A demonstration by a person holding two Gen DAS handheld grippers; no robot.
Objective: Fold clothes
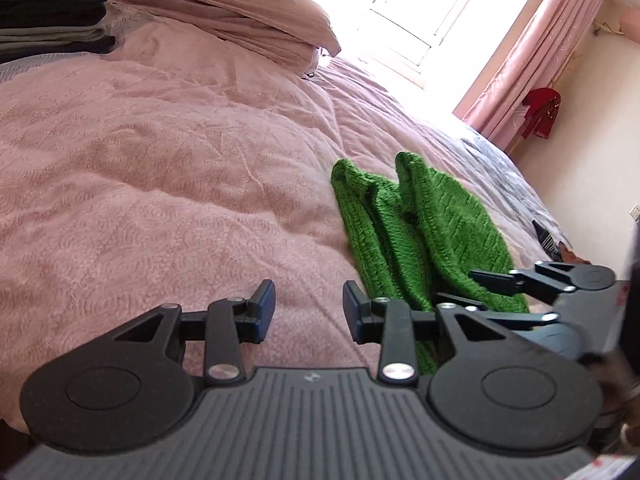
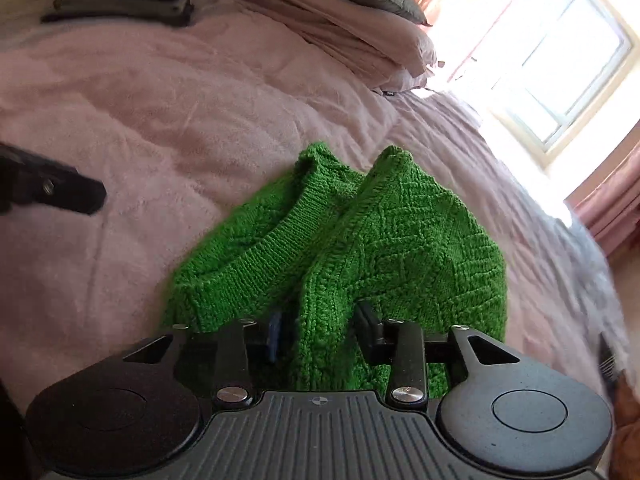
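A green knitted sweater [image 1: 420, 232] lies bunched on the pink bedspread [image 1: 160, 160], with two folds standing up at its far end. My right gripper [image 2: 322, 330] is at its near edge and is shut on a thick wad of the green sweater [image 2: 400, 240]; the knit fills the gap between the fingers. In the left wrist view the right gripper [image 1: 468, 286] reaches in from the right onto the knit. My left gripper [image 1: 309, 312] is open over bare bedspread, just left of the sweater, with nothing in it. One of its fingers [image 2: 76, 194] shows at the left edge of the right wrist view.
A stack of folded dark and grey clothes [image 1: 52, 8] sits at the far left of the bed, beside pink pillows [image 1: 248, 20]. A bright window [image 2: 560, 64] and pink curtains [image 1: 532, 48] are beyond. A red item [image 1: 540, 112] hangs on the wall. The bed's right edge [image 1: 532, 200] drops off.
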